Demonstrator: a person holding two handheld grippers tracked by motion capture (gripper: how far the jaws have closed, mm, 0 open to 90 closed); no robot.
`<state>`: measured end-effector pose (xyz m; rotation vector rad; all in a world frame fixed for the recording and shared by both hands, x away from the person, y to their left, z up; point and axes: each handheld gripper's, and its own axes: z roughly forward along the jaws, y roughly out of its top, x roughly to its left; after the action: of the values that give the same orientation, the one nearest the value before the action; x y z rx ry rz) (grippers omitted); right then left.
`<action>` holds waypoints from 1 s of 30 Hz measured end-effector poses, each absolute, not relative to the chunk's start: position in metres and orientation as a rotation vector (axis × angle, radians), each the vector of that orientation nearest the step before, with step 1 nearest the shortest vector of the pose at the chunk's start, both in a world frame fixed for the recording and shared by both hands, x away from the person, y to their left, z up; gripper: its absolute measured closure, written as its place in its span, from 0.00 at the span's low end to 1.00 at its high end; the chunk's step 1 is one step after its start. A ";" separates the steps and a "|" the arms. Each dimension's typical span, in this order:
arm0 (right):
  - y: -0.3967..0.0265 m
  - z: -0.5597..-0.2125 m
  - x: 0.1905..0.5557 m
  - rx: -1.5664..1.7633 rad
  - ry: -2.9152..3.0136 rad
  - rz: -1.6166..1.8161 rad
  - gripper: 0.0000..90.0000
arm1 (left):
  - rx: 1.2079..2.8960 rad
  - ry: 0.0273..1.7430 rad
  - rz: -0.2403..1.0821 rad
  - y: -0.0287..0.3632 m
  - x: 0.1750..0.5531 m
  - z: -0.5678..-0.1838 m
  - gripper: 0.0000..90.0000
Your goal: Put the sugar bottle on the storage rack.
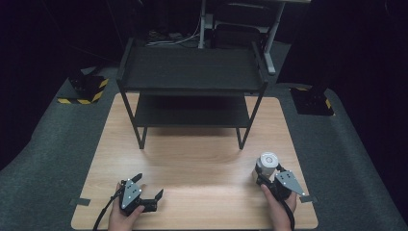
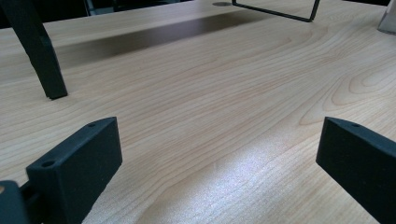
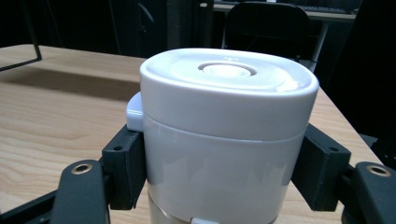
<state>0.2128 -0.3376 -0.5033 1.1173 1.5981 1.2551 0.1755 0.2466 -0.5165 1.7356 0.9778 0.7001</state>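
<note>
A white lidded canister (image 1: 267,163) stands upright on the wooden table (image 1: 192,168) near its right front corner. My right gripper (image 1: 266,174) is shut on it, one black pad pressing each side of the canister (image 3: 224,135) just below the lid. My left gripper (image 1: 149,185) rests at the table's left front, held by a hand. Its jaws stand wide open over bare wood, with nothing between them in the left gripper view (image 2: 215,158).
A black two-tier shelf rack (image 1: 192,72) stands on the far half of the table; one of its legs (image 2: 39,51) rises ahead of the left gripper. Dark carpet surrounds the table, and yellow-black striped bases (image 1: 86,89) sit behind it.
</note>
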 end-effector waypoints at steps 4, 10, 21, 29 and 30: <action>-0.334 -0.499 0.212 1.111 1.619 1.257 0.33 | 1.746 0.973 0.703 0.246 0.176 -0.516 0.01; -0.327 -0.492 0.209 1.092 1.635 1.281 0.33 | 1.746 0.973 0.702 0.246 0.176 -0.516 0.01; -0.309 -0.476 0.205 1.054 1.695 1.324 0.33 | 1.752 0.969 0.706 0.245 0.176 -0.515 0.01; -0.289 -0.462 0.211 0.996 1.713 1.360 0.33 | 1.754 0.967 0.705 0.246 0.176 -0.515 0.01; -0.287 -0.460 0.211 0.990 1.716 1.364 0.33 | 1.754 0.966 0.706 0.246 0.176 -0.515 0.01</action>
<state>0.2114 -0.2866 -0.4602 0.9904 1.7155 1.3640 0.1762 0.2456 -0.5152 1.7540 0.9661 0.7055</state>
